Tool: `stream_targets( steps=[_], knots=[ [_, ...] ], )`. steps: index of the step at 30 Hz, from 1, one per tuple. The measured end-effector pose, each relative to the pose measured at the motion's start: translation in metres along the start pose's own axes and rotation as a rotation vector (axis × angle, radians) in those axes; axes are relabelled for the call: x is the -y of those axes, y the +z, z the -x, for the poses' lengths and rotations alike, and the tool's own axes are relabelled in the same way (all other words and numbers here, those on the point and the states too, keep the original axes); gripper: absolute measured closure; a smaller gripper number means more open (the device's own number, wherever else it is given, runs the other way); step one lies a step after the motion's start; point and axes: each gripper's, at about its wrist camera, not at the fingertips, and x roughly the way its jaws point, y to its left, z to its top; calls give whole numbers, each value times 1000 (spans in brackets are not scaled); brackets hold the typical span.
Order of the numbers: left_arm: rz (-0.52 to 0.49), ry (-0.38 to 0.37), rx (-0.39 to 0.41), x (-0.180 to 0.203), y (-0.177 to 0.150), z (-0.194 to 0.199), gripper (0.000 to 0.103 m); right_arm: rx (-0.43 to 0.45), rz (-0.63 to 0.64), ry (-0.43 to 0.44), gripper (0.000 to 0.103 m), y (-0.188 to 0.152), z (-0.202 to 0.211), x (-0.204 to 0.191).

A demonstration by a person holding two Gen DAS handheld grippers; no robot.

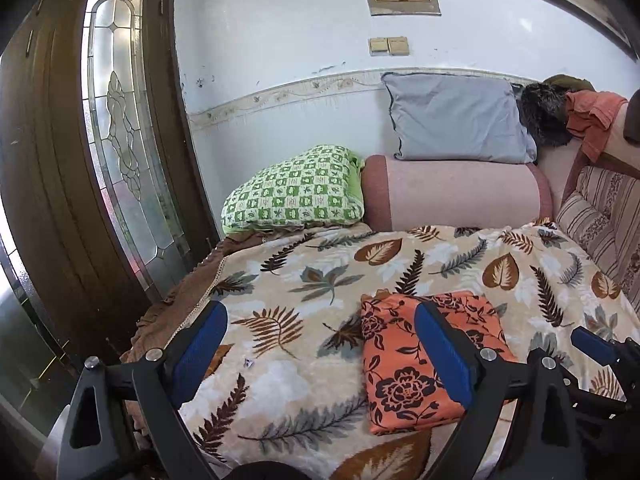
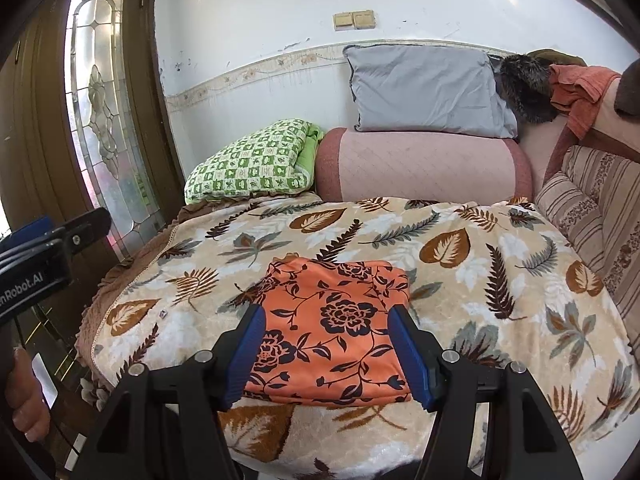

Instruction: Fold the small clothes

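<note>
We have the orange floral cloth (image 2: 336,328) lying as a squared-off folded packet low in the centre of the right wrist view, on the leaf-print blanket (image 2: 460,280) near its front edge. Our right gripper (image 2: 328,354) hangs over the packet's near part with its jaws apart and nothing clamped; whether the pads touch the fabric we cannot tell. Our left gripper (image 1: 320,354) is also spread wide and empty, with the cloth at lower centre-right of its view, partly behind its right finger.

The risk, as we judge it, is undoing the fold. A pad brushing the top layer could drag it askew, and the blanket looks plush (soft pile may catch a fingertip) so a low sweep might pull the blanket and shift the packet towards the front edge. The two tools also sit close together, so a hasty crossing could knock them.
</note>
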Motion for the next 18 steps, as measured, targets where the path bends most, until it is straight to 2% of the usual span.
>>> stream_targets(
  steps=[8, 18],
  knots=[
    [-4, 2, 29, -6, 10, 23, 8, 20, 9, 0, 36, 7, 15, -6],
    [3, 11, 52, -16, 29, 51, 8, 84, 3, 1, 36, 37, 48, -13]
  ],
)
